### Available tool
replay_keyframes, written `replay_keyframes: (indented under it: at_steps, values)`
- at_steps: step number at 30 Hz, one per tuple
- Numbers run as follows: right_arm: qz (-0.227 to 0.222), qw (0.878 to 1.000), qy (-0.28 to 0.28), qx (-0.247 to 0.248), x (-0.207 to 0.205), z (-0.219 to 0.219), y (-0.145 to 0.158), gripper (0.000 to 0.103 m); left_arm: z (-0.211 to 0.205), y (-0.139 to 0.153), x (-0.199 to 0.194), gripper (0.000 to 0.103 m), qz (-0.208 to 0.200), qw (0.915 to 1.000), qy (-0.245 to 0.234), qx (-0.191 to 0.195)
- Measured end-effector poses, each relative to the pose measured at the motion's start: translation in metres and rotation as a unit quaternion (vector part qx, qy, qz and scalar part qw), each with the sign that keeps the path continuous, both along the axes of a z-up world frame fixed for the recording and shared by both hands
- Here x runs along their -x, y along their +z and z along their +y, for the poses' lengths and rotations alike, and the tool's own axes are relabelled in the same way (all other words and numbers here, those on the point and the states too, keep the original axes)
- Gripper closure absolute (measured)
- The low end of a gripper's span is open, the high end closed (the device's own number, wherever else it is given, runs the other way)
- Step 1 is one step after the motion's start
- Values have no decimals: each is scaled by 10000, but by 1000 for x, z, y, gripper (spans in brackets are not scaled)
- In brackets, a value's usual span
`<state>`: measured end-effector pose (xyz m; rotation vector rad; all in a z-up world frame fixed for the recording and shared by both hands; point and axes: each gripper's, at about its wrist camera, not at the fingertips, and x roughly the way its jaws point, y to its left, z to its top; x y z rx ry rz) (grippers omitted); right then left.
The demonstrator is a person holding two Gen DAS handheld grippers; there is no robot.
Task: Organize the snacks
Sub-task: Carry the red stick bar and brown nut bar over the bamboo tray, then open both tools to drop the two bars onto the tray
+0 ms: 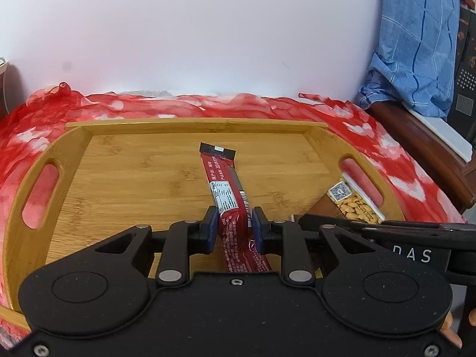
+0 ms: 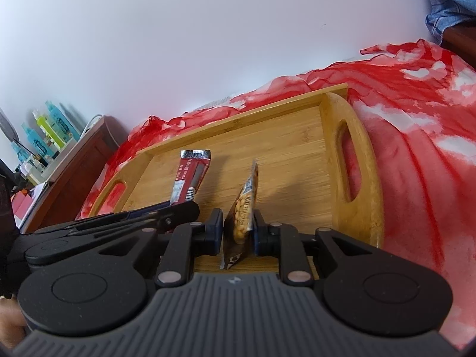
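A bamboo tray (image 1: 134,178) with cut-out handles lies on a red and white cloth. My left gripper (image 1: 235,217) is shut on a long red snack bar (image 1: 221,178), which slants forward over the middle of the tray. In the right wrist view the same bar (image 2: 190,178) shows left of centre. My right gripper (image 2: 238,223) hangs over the tray's right part. A clear peanut packet (image 2: 245,205) stands on edge between its pads, leaning on the right one with a thin gap at the left one. The packet's lower end touches the tray floor (image 2: 297,148). Its top is blurred.
The red and white cloth (image 1: 178,104) covers the surface all round the tray. A blue checked cloth (image 1: 416,44) hangs over dark wooden furniture at the right. Several bottles (image 2: 50,128) stand on a wooden cabinet at the far left. A white wall is behind.
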<state>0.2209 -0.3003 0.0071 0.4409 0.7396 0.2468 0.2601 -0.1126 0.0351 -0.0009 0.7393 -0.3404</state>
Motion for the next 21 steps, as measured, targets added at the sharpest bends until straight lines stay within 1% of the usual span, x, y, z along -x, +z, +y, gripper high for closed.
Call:
replay_keyframes:
  at_steps: [7,9,10,11,12,14,16,19,21]
  values:
    - [-75,9997,-53,205,1,5,4,69,-3,-3,-1,79,-18,9999,-36,-104]
    - [-135,9994,-88,322,2,6,5,57,-4,-2,1,77,-81,9999,-29,-148]
    - [-163,9992,-107,350,2,6,6,49,-4,-1,1,76,-113,9998,-30,-172]
    - [-192,9991,-125,368,3,6,7,44,-4,0,2,73,-146,9997,-4,-199]
    - [-209,9989,-153,388,3,4,9,43,-3,1,2,69,-167,9996,35,-223]
    - [-227,9987,-213,394,3,2,11,35,0,4,3,63,-167,9996,97,-223]
    - [-281,9986,-249,373,4,-1,13,30,3,7,4,58,-162,9995,129,-223]
    - [-439,9976,-292,457,9,-3,20,23,8,15,10,47,-238,9991,173,-308]
    - [-548,9969,-312,473,13,-4,25,18,12,21,15,35,-272,9989,201,-314]
